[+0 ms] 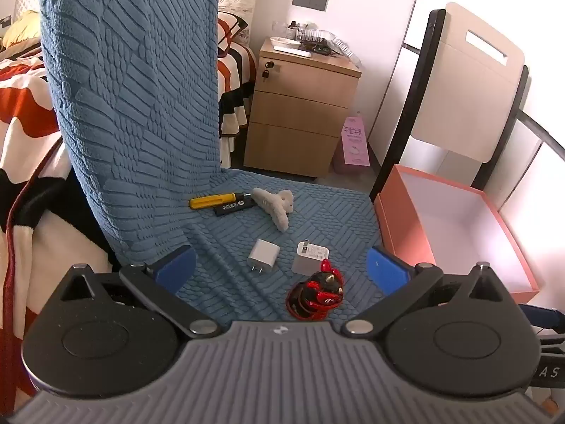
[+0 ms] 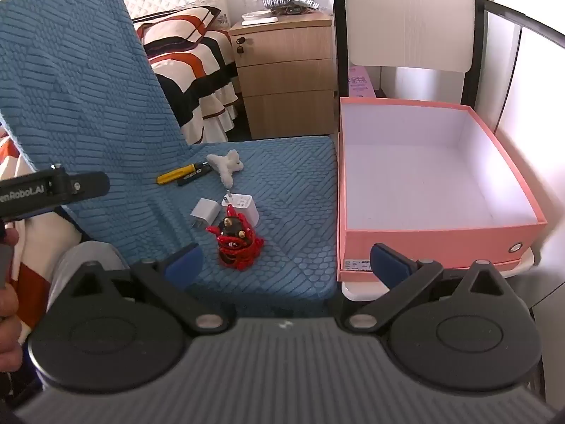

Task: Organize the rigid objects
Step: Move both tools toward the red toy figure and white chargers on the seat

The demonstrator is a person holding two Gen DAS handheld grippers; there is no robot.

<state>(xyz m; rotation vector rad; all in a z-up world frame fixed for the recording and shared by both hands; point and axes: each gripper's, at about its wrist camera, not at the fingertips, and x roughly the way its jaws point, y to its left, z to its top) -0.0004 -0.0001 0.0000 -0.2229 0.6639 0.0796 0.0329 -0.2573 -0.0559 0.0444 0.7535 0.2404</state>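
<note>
On the blue-covered chair seat (image 1: 317,212) (image 2: 293,176) lie a red and black cat figurine (image 1: 316,295) (image 2: 236,243), two white chargers (image 1: 263,256) (image 1: 310,258) (image 2: 204,213) (image 2: 243,206), a yellow-handled tool (image 1: 212,200) (image 2: 174,175), a black stick (image 1: 235,207) (image 2: 194,176) and a fluffy white hair claw (image 1: 275,205) (image 2: 226,164). An empty pink box (image 1: 455,226) (image 2: 434,236) stands to the right. My left gripper (image 1: 280,268) is open over the seat, the figurine just in front. My right gripper (image 2: 287,265) is open at the seat's front edge.
A wooden drawer cabinet (image 1: 300,113) (image 2: 286,67) stands behind the chair. A striped bed (image 1: 21,113) (image 2: 190,56) is on the left. A white folding chair (image 1: 469,81) backs the box. The left gripper's body (image 2: 53,187) shows at the left of the right wrist view.
</note>
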